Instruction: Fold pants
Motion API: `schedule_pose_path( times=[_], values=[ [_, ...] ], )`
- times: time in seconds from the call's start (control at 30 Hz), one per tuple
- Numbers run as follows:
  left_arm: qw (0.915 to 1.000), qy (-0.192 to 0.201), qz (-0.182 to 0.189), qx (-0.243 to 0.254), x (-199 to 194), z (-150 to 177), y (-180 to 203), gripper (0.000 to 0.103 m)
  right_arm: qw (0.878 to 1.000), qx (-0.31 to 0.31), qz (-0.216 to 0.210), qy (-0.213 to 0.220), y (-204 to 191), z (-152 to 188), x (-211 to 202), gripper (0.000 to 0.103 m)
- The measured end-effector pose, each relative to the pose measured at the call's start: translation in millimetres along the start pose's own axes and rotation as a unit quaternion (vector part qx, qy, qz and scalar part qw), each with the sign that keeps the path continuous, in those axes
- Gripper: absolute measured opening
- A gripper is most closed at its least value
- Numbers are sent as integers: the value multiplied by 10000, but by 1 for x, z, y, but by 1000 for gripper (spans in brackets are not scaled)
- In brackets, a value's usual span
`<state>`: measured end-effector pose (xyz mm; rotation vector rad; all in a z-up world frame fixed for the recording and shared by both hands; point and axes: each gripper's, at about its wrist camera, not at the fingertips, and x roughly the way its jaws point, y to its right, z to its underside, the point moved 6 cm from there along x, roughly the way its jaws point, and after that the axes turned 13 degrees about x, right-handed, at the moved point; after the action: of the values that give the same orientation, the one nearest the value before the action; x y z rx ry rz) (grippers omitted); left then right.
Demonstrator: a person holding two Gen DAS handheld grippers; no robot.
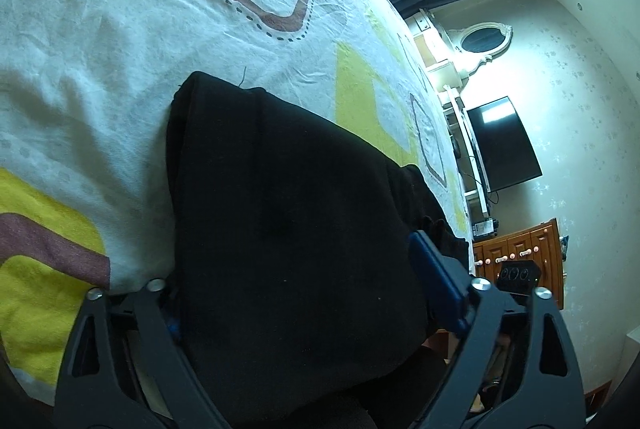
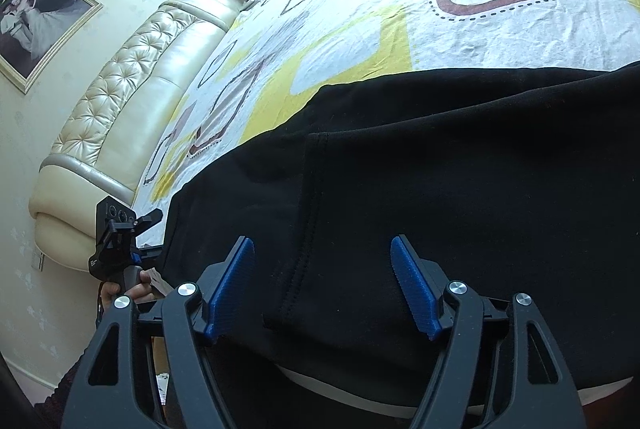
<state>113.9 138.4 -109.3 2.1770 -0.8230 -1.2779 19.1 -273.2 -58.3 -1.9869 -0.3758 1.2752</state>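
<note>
Both grippers, left (image 1: 304, 309) and right (image 2: 324, 285), stand open astride the black pants (image 2: 440, 169) on the bed (image 2: 480, 29), probably to pinch the near edge for folding.

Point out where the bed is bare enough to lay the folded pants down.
Free: the bedsheet beyond and left of the black pants, and the stretch toward the headboard. Crowded: the near edge, where the pants lie between the left gripper and right gripper.

The black pants (image 2: 460, 169) lie folded in layers on the bed (image 2: 500, 29), at its near edge, with a stitched hem facing up.
</note>
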Motion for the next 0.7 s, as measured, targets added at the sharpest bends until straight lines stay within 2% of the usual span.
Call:
schedule_pose_path(
  times=[0.03, 0.1, 0.13, 0.2, 0.27, 0.37, 0.5, 0.6, 0.7],
  values=[
    [9999, -79, -86, -34, 2, 1, -5, 47, 10000, -3, 10, 9, 0, 0, 0, 70],
    [9994, -176, -277, -135, 4, 4, -14, 27, 10000, -16, 29, 27, 0, 1, 0, 70],
    [9993, -172, -289, -187, 4, 6, -18, 22, 10000, -24, 40, 34, -1, 1, 0, 70],
    [9991, -142, -202, -337, 2, 6, -22, 17, 10000, -27, 54, 53, -1, 1, 0, 70],
    [9991, -153, -278, -287, 0, 6, -20, 15, 9999, -16, 70, 73, -1, 2, -1, 70],
    [9969, -270, -721, 178, -2, 3, -6, 14, 9998, -5, 168, 141, -2, 3, -3, 70],
    [9861, -333, -1400, 835, -7, -6, 23, 14, 9972, -201, 622, 354, -3, 0, -8, 70],
    [9846, -185, -1406, 1022, -12, -13, 48, 14, 9940, -291, 917, 527, -2, -3, -15, 70],
    [9829, -57, -1432, 1159, -16, -18, 70, 14, 9931, -239, 951, 647, 0, -8, -23, 70]
  ],
)
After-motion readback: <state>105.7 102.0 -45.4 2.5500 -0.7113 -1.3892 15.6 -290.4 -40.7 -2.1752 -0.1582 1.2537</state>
